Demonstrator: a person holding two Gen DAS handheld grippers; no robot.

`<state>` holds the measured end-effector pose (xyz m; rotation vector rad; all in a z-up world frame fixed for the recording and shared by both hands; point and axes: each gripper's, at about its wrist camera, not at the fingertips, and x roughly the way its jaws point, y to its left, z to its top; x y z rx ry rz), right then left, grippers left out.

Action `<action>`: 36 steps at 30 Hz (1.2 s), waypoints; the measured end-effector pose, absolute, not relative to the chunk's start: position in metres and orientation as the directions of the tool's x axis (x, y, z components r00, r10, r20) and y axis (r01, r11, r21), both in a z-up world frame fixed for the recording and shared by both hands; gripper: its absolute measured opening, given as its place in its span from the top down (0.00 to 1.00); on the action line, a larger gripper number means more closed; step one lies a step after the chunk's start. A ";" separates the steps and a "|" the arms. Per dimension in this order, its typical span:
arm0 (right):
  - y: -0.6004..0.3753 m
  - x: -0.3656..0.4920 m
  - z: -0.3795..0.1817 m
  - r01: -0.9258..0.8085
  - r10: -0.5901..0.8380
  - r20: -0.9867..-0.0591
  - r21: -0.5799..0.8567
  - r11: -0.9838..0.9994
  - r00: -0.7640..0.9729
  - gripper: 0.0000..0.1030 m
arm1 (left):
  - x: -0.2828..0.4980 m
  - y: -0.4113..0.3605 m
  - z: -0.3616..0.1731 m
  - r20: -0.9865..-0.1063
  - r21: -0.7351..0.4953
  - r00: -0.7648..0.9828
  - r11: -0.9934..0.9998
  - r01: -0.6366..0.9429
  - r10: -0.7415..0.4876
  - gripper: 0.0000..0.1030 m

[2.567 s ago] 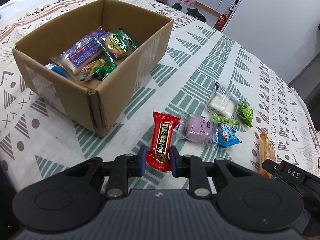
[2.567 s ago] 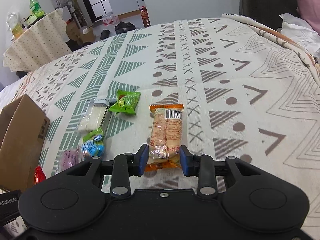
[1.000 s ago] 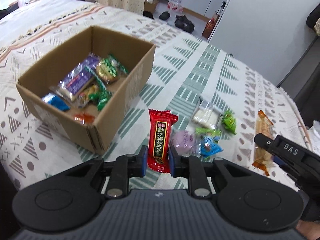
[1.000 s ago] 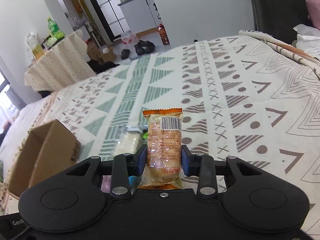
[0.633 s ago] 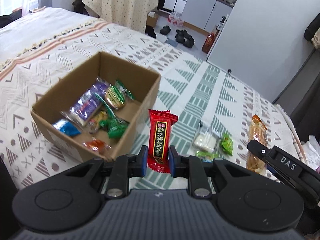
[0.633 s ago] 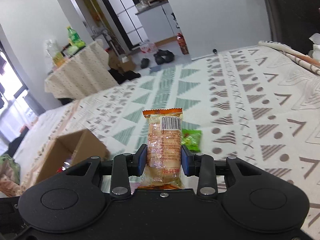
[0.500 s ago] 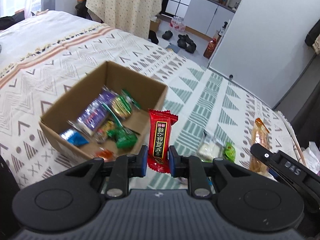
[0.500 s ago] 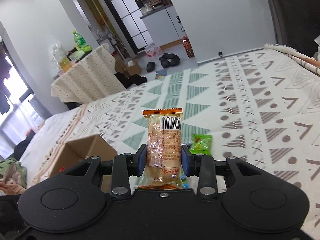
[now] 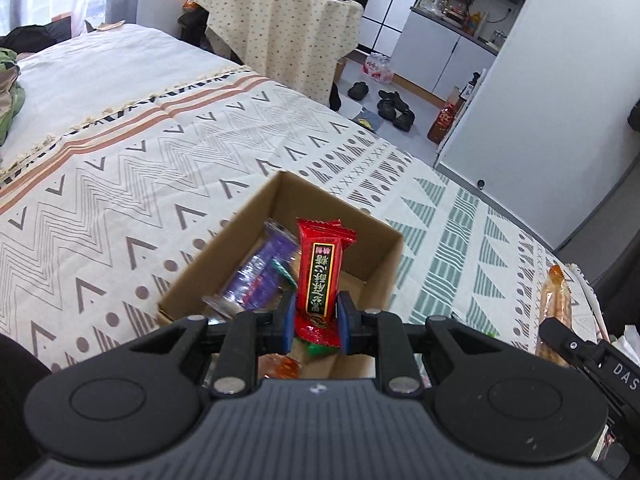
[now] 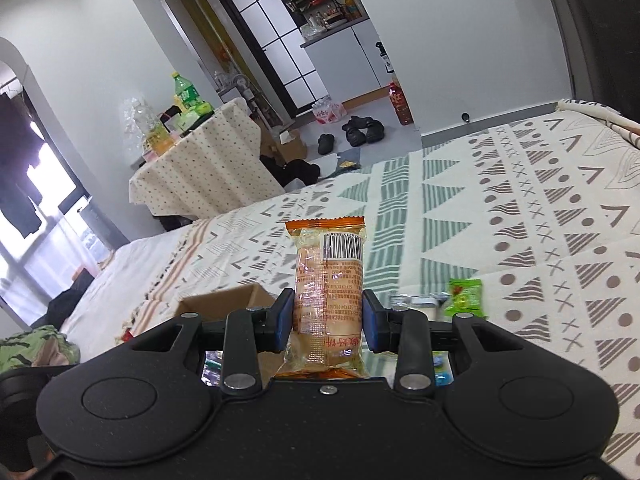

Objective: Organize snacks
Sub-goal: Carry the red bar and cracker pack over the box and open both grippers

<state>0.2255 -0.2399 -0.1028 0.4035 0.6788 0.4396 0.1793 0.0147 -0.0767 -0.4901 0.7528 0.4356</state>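
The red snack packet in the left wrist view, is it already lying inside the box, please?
No, the red snack packet is clamped upright between the jaws.

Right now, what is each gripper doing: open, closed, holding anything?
Left gripper: closed on the red snack bar, above the cardboard box.
Right gripper: closed on the orange snack pack.
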 end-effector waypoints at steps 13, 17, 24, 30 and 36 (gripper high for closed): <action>-0.174 0.219 -0.092 -0.316 0.536 -0.492 0.463 0.828 0.686 0.66 | 0.186 0.053 -0.088 -0.757 -0.307 0.639 0.787 -0.535 0.139 0.80; -0.157 0.221 -0.096 -0.312 0.527 -0.505 0.451 0.836 0.683 0.66 | 0.190 0.060 -0.099 -0.772 -0.327 0.628 0.787 -0.523 0.097 0.80; -0.126 0.225 -0.106 -0.314 0.519 -0.532 0.431 0.846 0.669 0.66 | 0.197 0.076 -0.125 -0.810 -0.348 0.585 0.770 -0.535 0.041 0.80; -0.106 0.232 -0.115 -0.313 0.505 -0.558 0.408 0.858 0.658 0.66 | 0.207 0.084 -0.141 -0.828 -0.368 0.560 0.775 -0.514 -0.022 0.80; -0.090 0.244 -0.119 -0.306 0.497 -0.574 0.400 0.864 0.651 0.65 | 0.223 0.092 -0.139 -0.852 -0.305 0.523 0.810 -0.500 0.003 0.75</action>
